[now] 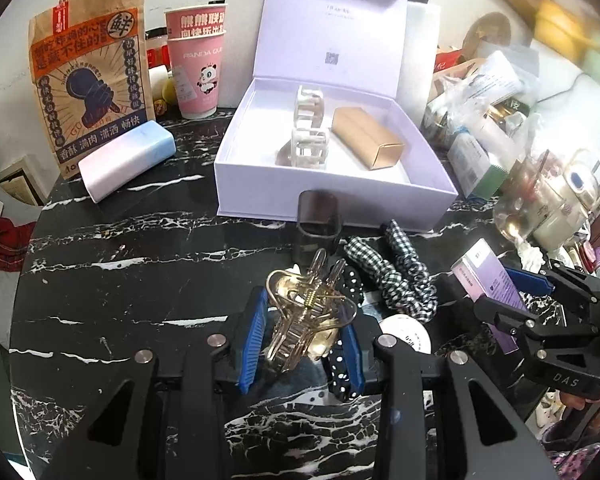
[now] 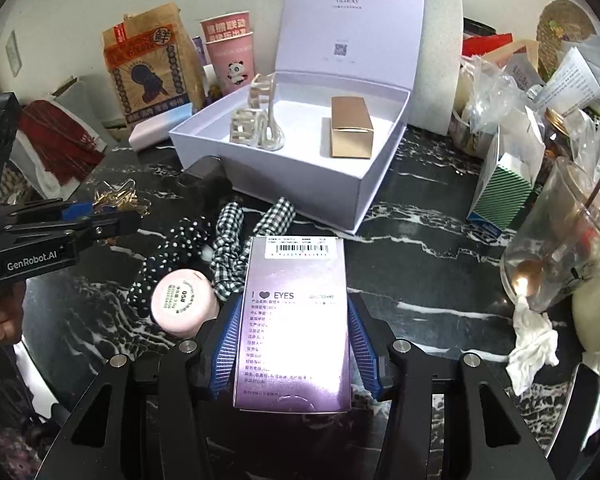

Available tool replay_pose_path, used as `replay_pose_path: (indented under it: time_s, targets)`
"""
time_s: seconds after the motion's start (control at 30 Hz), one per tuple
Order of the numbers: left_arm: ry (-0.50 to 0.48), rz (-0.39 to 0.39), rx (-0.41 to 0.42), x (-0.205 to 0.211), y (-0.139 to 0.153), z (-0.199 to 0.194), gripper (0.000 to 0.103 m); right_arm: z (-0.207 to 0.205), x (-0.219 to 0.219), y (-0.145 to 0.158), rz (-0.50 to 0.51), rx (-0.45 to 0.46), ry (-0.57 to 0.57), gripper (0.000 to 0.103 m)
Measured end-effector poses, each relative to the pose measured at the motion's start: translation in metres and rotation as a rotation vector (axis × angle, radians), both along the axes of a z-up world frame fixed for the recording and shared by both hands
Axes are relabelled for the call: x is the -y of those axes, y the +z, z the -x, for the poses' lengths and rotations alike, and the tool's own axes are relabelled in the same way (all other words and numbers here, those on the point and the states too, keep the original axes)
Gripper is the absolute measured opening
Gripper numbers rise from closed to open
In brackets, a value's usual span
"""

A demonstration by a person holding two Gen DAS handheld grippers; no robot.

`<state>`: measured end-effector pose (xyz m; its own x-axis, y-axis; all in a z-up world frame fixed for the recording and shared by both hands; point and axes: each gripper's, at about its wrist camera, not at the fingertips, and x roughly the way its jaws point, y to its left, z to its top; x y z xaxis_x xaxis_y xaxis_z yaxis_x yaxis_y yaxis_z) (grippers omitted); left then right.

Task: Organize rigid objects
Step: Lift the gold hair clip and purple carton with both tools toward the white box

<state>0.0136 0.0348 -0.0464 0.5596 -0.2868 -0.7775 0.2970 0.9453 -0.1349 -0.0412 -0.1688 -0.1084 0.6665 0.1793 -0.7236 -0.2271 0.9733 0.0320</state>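
Left wrist view: our left hand-held gripper (image 1: 303, 344) is closed on the gold claw clip (image 1: 306, 314), blue pads against its two sides, so the clip hangs clear of the table (image 1: 140, 248). We judge this side grip keeps the teeth free for setting down. Ahead of the gripper stands the open lilac box (image 1: 332, 196), lid propped back, already holding a white claw clip (image 1: 308, 136) and a gold carton (image 1: 366, 138). Soft scrunchies (image 1: 396, 276) lie just beyond the fingertips, likely left out as non-rigid.

Right wrist view: our right hand-held gripper (image 2: 292, 340) clamps the purple carton (image 2: 296, 320) by its long sides, label up. The box (image 2: 300, 184) lies straight ahead; a pink jar (image 2: 182, 304) sits just left of the fingers.
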Motion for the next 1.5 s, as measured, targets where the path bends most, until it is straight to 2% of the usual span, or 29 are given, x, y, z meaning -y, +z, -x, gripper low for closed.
replay_pose_path:
  time_s: [0.5, 1.5]
  targets:
    - [-0.038, -0.016, 0.048, 0.021, 0.022, 0.003, 0.035, 0.006, -0.003, 0.013, -0.009, 0.027, 0.052, 0.051]
    - [-0.175, -0.021, 0.157, 0.073, 0.076, -0.048, 0.035, -0.033, 0.019, 0.066, 0.005, 0.122, 0.066, 0.051]
